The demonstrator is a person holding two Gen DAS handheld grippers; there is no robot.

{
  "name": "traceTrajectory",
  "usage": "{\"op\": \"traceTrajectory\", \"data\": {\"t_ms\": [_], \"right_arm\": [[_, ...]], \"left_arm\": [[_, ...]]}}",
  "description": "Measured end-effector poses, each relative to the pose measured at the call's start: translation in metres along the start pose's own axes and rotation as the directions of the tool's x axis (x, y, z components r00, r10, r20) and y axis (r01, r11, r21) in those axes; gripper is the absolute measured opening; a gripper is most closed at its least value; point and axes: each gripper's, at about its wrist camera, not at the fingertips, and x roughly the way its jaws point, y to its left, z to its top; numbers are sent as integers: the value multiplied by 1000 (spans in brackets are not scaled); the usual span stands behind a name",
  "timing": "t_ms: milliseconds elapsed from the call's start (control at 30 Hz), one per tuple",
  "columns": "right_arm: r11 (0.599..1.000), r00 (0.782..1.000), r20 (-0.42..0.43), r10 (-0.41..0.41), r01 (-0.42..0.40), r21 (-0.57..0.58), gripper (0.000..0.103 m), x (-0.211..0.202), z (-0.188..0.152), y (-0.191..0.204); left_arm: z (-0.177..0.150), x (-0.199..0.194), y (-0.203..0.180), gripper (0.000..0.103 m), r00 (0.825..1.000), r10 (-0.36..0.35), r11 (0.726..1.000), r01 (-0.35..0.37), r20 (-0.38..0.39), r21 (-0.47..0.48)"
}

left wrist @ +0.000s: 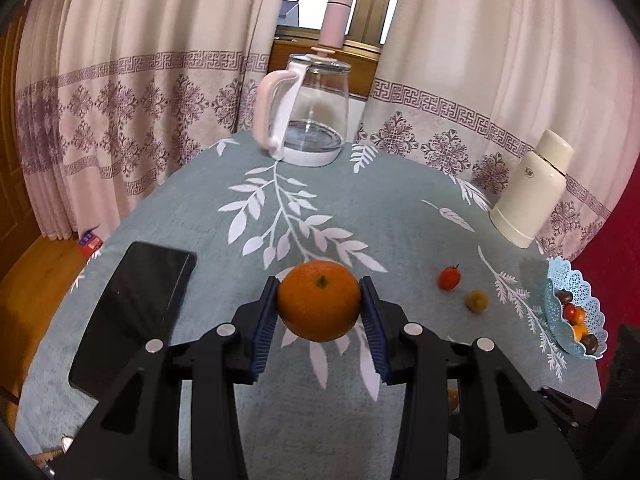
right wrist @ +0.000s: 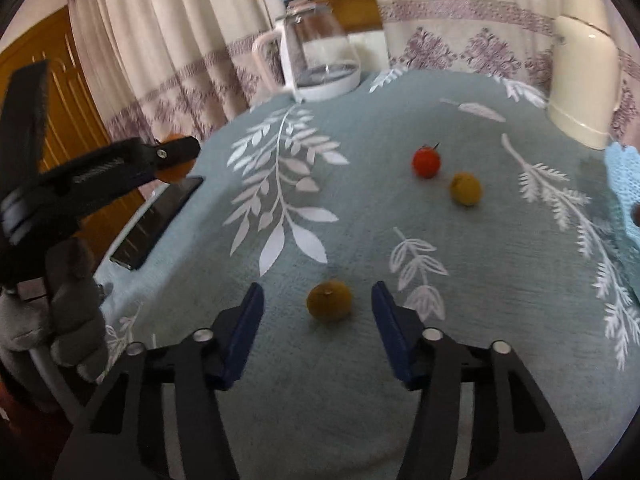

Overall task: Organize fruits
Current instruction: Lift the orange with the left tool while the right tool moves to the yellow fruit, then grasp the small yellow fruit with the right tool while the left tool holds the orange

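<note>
My left gripper (left wrist: 319, 282) is shut on a big orange (left wrist: 319, 306), held just above the leaf-print tablecloth (left wrist: 224, 420). In the right wrist view that gripper (right wrist: 176, 156) shows at the left with the orange (right wrist: 176, 172), carried by a gloved hand (right wrist: 68, 300). My right gripper (right wrist: 317, 288) is open, and a small brownish-yellow fruit (right wrist: 329, 301) lies on the cloth between its blue pads (right wrist: 250, 320) without touching them. A red cherry tomato (left wrist: 449, 278) (right wrist: 426, 161) and a yellowish fruit (left wrist: 476, 301) (right wrist: 465, 188) lie further right. A blue lace basket (left wrist: 580, 284) holding several small fruits stands at the right edge.
A glass kettle (left wrist: 308, 116) with a pink handle stands at the table's far edge. A cream thermos (left wrist: 532, 192) stands at the back right and a black phone (left wrist: 132, 312) lies at the left. Curtains hang behind, with a pink bottle (left wrist: 334, 20) on the sill.
</note>
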Motion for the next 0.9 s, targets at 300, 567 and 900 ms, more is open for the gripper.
{"op": "traceTrajectory", "data": {"t_ms": [300, 567, 900], "right_arm": [[1000, 997, -71, -23, 24, 13, 41, 25, 3, -8], [999, 996, -72, -49, 49, -8, 29, 26, 1, -5], [998, 998, -16, -58, 58, 19, 28, 4, 1, -11]], "left_arm": [[-5, 6, 11, 42, 1000, -1, 1000, 0, -16, -19], [-4, 8, 11, 42, 1000, 0, 1000, 0, -22, -21], [-7, 8, 4, 42, 1000, -11, 1000, 11, -22, -9]]}}
